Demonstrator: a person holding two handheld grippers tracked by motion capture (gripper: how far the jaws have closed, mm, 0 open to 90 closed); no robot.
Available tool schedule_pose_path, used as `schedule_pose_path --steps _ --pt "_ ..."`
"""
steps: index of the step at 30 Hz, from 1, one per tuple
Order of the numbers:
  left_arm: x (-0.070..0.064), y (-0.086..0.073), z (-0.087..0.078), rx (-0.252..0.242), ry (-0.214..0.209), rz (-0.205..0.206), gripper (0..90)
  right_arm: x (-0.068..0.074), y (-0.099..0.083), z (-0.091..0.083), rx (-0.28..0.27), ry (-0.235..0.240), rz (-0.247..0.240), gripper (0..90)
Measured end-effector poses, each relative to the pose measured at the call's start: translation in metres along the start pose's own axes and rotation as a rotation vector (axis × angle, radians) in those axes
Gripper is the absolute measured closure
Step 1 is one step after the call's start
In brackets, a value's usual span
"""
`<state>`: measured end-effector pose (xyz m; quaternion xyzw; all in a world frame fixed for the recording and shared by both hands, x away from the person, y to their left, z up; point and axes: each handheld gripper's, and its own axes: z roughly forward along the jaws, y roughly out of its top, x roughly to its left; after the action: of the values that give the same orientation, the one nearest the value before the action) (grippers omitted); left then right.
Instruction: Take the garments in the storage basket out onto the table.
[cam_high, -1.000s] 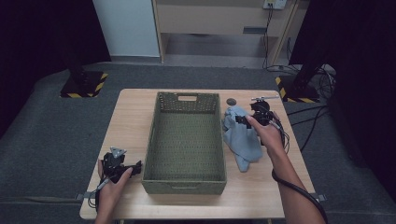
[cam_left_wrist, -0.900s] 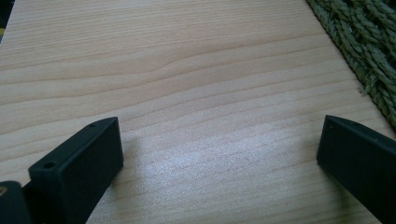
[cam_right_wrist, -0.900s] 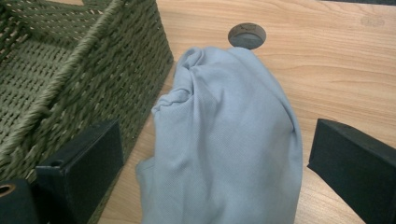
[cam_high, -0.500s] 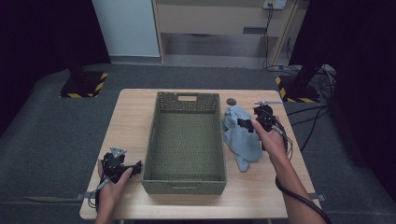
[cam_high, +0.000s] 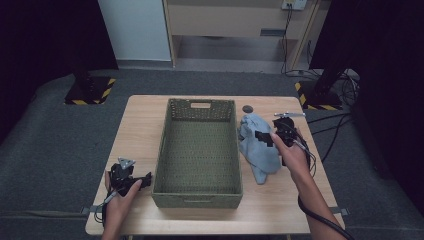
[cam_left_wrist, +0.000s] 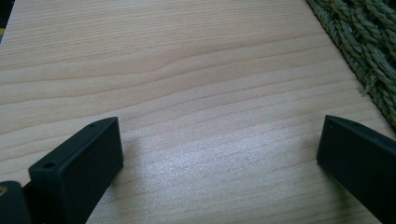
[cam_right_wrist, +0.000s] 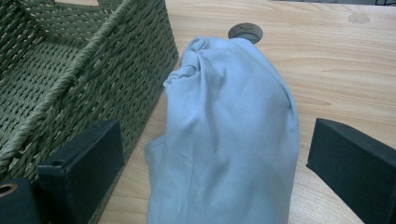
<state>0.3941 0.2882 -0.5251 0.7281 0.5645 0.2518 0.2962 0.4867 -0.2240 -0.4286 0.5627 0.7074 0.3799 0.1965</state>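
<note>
1. Right gripper (cam_high: 264, 138): I have it over the light blue cloth (cam_right_wrist: 224, 140), jaws spread wide and holding nothing. The cloth runs up between the two jaws, bunched into a ridge, so a plain squeeze should catch the fold rather than a flat layer. I judge this the moment just before the pinch.

2. Light blue cloth (cam_high: 257, 145): crumpled on the wooden table (cam_high: 280, 210), straight ahead of and beneath my right gripper. Its gathered end lies farthest from the gripper; its left edge, as the right gripper view has it, lies just beside the basket wall, and I cannot tell whether it touches.

3. Green woven basket (cam_high: 197, 150): empty, open side up, to the left of my right gripper (cam_right_wrist: 210, 184). It sits close to the cloth, presumably so the lift across is short.

4. Left gripper (cam_left_wrist: 219, 154): parked low over bare table, jaws wide apart, grasping nothing. The basket's woven corner (cam_left_wrist: 369, 46) sits ahead and to its right. I keep it here out of the way, yet near enough to steady the basket if it slides.

5. Round dark disc (cam_right_wrist: 245, 31): set in the tabletop beyond the cloth's far end, well ahead of my right gripper; no part in the work.
</note>
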Motion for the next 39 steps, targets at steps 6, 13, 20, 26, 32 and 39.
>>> schedule_pose_path --steps 6,13,20,26,32,39 --pt "0.000 0.000 0.000 0.000 0.000 0.000 0.0 0.001 -0.003 0.000 -0.005 -0.005 -0.008 3.8" --pt "0.000 0.000 0.000 0.000 0.000 0.000 0.0 -0.004 -0.009 -0.002 -0.011 -0.018 -0.010 3.4" --pt "0.000 0.000 0.000 0.000 0.000 0.000 0.0 -0.008 -0.017 -0.006 -0.017 -0.018 -0.006 3.2" --pt "0.000 0.000 0.000 0.000 0.000 0.000 0.0 -0.014 -0.025 -0.009 -0.016 -0.024 0.001 2.9" --pt "0.000 0.000 0.000 0.000 0.000 0.000 0.0 -0.018 -0.033 -0.012 -0.014 -0.022 0.003 2.9" --pt "0.000 0.000 0.000 0.000 0.000 0.000 0.0 -0.018 -0.041 -0.016 -0.015 -0.018 -0.004 2.9"
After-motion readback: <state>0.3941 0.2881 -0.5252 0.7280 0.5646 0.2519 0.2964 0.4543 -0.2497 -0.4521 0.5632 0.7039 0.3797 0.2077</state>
